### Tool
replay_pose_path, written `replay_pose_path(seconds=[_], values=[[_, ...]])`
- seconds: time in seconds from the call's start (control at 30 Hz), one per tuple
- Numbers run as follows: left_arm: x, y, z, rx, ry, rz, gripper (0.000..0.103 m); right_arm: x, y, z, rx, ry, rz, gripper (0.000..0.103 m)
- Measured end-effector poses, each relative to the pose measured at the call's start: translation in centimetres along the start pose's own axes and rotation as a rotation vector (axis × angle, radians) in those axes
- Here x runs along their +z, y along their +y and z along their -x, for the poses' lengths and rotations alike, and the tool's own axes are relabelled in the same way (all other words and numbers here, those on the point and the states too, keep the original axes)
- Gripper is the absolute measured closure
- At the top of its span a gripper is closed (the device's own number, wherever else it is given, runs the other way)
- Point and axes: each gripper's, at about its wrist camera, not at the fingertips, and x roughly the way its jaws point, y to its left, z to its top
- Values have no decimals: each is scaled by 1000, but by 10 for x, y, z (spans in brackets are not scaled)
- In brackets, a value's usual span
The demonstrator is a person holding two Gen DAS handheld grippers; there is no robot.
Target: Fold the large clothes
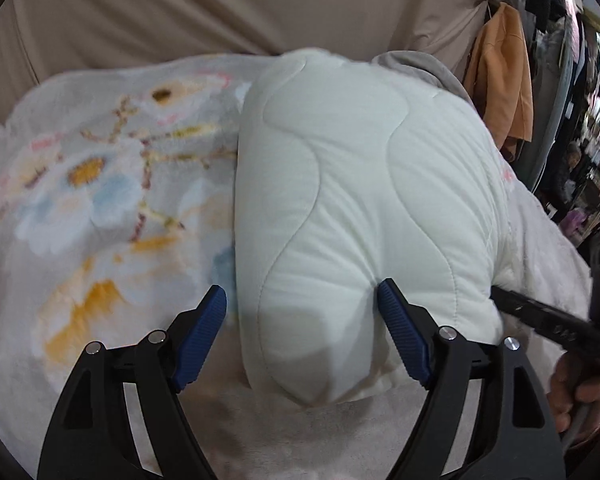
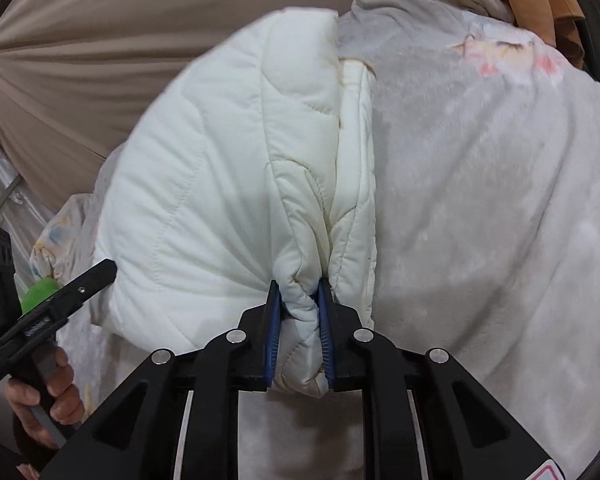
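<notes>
A white quilted padded garment [image 1: 348, 200] lies folded in a thick bundle on a floral fleece blanket [image 1: 100, 184]. My left gripper [image 1: 302, 300] is open, its blue-padded fingers [image 1: 206, 336] astride the bundle's near end without pinching it. My right gripper [image 2: 298, 292] is shut on a bunched edge of the white garment [image 2: 228, 168], with fabric squeezed between its blue pads [image 2: 272, 328]. The right gripper's body also shows at the right edge of the left wrist view [image 1: 548, 320], and the left one shows at the left of the right wrist view [image 2: 60, 296].
The grey fleece blanket [image 2: 480, 200] covers the work surface. A beige curtain [image 1: 220, 4] hangs behind. An orange garment [image 1: 500, 76] hangs at the back right, with cluttered shop shelves [image 1: 596, 152] beyond. A hand [image 2: 40, 400] holds the other gripper's handle.
</notes>
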Motion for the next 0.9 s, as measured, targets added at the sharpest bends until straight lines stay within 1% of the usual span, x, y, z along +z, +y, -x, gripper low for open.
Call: replay_pose_path(seconds=[0.1,0.13,0.2,0.23,0.27,0.3,0.33,0.37,0.4,0.5,0.57,0.67,0.73,0.83,0.9], values=[[0,3,-7,6,7,25,21,3,2,3,0,3,0,88],[1,4,-7,3,10,33,21,5,3,6,1,3,-1,87],[5,4,1,6,4,33,21,12,6,22,22,-15,-15,80],[8,3,7,5,-4,26,21,16,5,30,34,-29,-25,75],[11,3,14,1,-13,21,21,20,5,39,42,-51,-34,58],[16,3,23,0,-26,18,18,25,5,47,30,-77,-41,46],[20,3,30,-4,-40,20,11,30,6,52,20,-99,-39,32],[24,3,36,-8,-56,20,8,35,6,54,17,-108,-31,31],[30,3,42,-8,-72,17,7,40,6,52,20,-98,-28,31],[47,5,46,19,-101,4,7,55,4,35,45,-48,-42,30],[54,8,45,25,-102,6,7,60,2,28,47,-35,-51,30],[60,14,46,39,-105,10,7,67,-6,36,103,-74,-92,31],[62,18,45,46,-105,7,7,73,-14,46,124,-98,-117,30],[63,23,41,35,-89,6,7,83,-25,51,111,-104,-126,30],[64,27,36,11,-77,10,7,88,-32,44,102,-78,-132,30]])
